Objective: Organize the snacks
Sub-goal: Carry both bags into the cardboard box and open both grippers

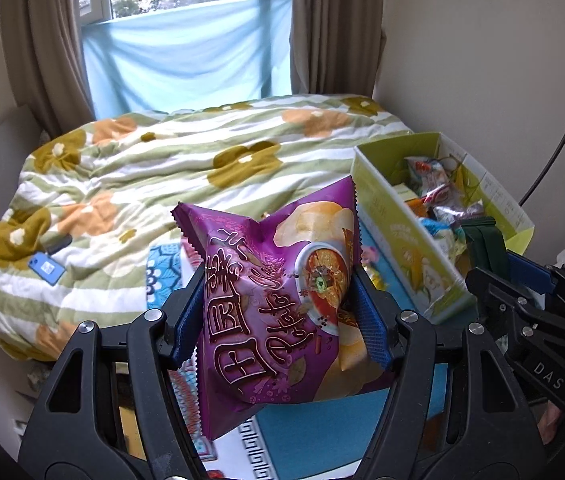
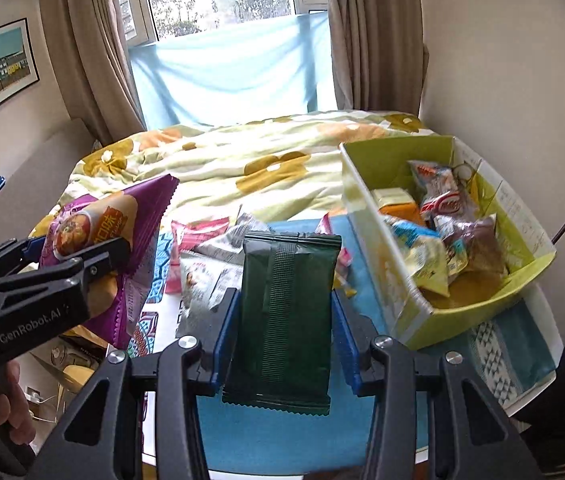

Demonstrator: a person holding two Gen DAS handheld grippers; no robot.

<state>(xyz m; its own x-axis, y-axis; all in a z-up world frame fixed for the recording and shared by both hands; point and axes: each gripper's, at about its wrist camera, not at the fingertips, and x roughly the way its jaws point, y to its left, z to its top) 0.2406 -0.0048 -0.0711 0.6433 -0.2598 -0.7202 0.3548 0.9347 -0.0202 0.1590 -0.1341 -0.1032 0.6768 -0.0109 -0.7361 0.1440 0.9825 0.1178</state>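
Snacks fill both tongs; the left tongs [image 1: 278, 312] are clamped on a purple chip bag [image 1: 282, 300], whose puffed body sits between the two blue pads [image 1: 368, 320], its serrated top edge rising above the fingertips and its bottom end hanging below them over the table [image 1: 322, 432]; seen from the right wrist, the same purple chip bag [image 2: 118, 236] is held up at the left, above the table's edge, well apart from the green box. The right tongs [image 2: 282, 320] are closed on a dark green packet [image 2: 286, 320]; it stands nearly upright between the pads, its back seam facing the camera, its top edge above the fingertips and its crimped bottom edge low between the arms; the packet hangs over the blue cloth [image 2: 282, 432] that covers the table. Just right of the packet lies the green box [image 2: 386, 264], open-topped and resting on the table, with several wrapped snacks [image 2: 446, 232] piled inside it; in the left wrist view the green box [image 1: 398, 236] sits to the right of the purple bag, with the right tongs [image 1: 482, 248] and their dark packet in front of its near end. Loose wrappers [image 2: 206, 248], pink and white, lie on the table beyond the packet; behind the table spreads a bed with a flowered quilt [image 1: 154, 176].
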